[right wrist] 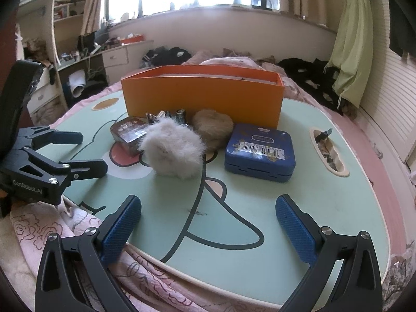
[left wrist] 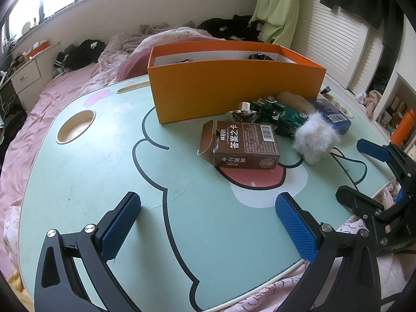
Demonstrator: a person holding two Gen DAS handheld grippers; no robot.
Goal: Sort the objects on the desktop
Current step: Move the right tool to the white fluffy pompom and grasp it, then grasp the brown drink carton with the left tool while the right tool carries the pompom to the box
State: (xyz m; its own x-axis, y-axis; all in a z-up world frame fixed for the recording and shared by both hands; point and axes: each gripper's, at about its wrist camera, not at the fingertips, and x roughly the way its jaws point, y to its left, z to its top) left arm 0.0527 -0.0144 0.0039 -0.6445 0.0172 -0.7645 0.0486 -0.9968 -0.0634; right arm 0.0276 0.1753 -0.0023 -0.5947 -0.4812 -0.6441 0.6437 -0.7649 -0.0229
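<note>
Both my tools, left (left wrist: 208,223) and right (right wrist: 208,223), gape empty; the orange box (left wrist: 234,91) hides most of its contents.

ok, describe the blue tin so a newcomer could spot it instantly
Find the tall orange box at the back of the green cartoon table. In front of its right end lies the blue tin, beside a tan fluffy ball. It is the only flat, hard, blue thing, with a barcode sticker on its lid.

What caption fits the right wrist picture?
Open right gripper faces white fluffy ball, blue tin and orange box.
</note>
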